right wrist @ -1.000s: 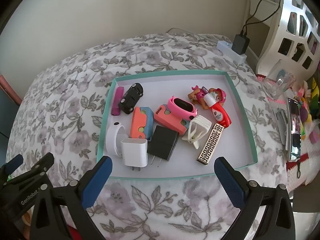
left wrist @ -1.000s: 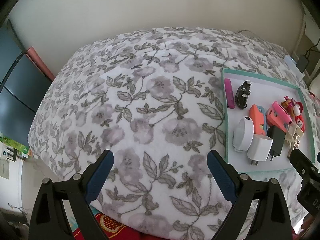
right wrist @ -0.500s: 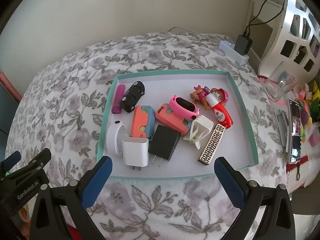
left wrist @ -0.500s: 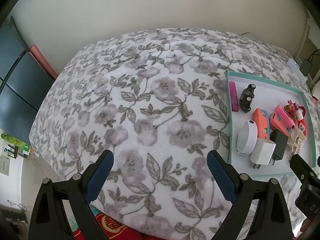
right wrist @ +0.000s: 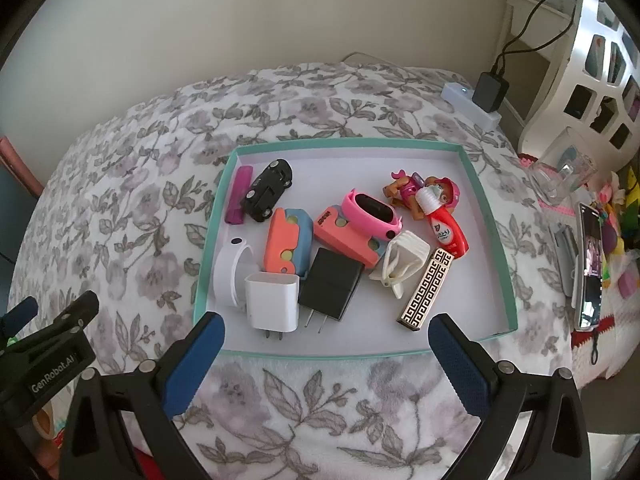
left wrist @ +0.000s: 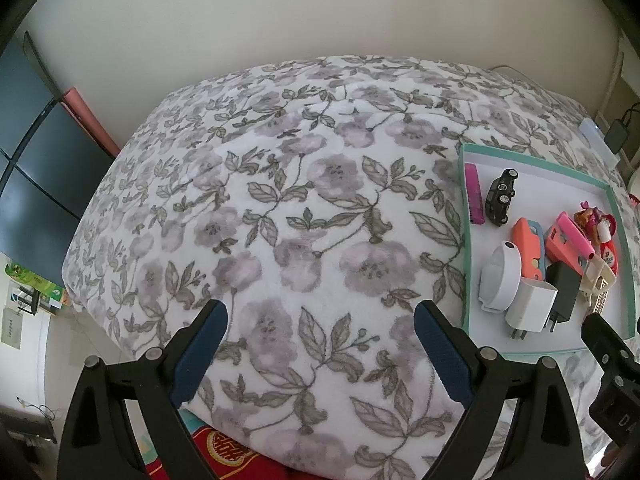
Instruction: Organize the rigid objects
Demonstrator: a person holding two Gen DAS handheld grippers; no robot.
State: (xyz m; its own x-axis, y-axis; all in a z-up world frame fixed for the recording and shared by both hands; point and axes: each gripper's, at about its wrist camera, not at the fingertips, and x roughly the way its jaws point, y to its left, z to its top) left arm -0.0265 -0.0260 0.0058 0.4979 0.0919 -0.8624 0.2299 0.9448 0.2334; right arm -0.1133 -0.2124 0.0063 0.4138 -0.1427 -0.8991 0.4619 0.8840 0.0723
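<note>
A teal-rimmed white tray (right wrist: 492,208) lies on the flowered bedspread (right wrist: 120,216). It holds several small items: a white charger (right wrist: 273,301), a black charger (right wrist: 330,284), a black toy car (right wrist: 269,189), a pink watch (right wrist: 371,213), a gold patterned bar (right wrist: 426,290) and a red tube (right wrist: 445,229). My right gripper (right wrist: 326,354) is open and empty, just before the tray's near rim. My left gripper (left wrist: 320,344) is open and empty over bare bedspread, left of the tray (left wrist: 464,240).
A power strip with a black adapter (right wrist: 488,92) sits at the bed's far right corner. A white shelf unit (right wrist: 600,40), a clear cup (right wrist: 560,168) and a phone (right wrist: 590,268) are to the right. Dark furniture (left wrist: 28,168) stands left of the bed.
Both views have drawn back and shifted slightly; the tray sits a little farther right in the left wrist view. Both grippers stay open and nothing in the tray has moved.
</note>
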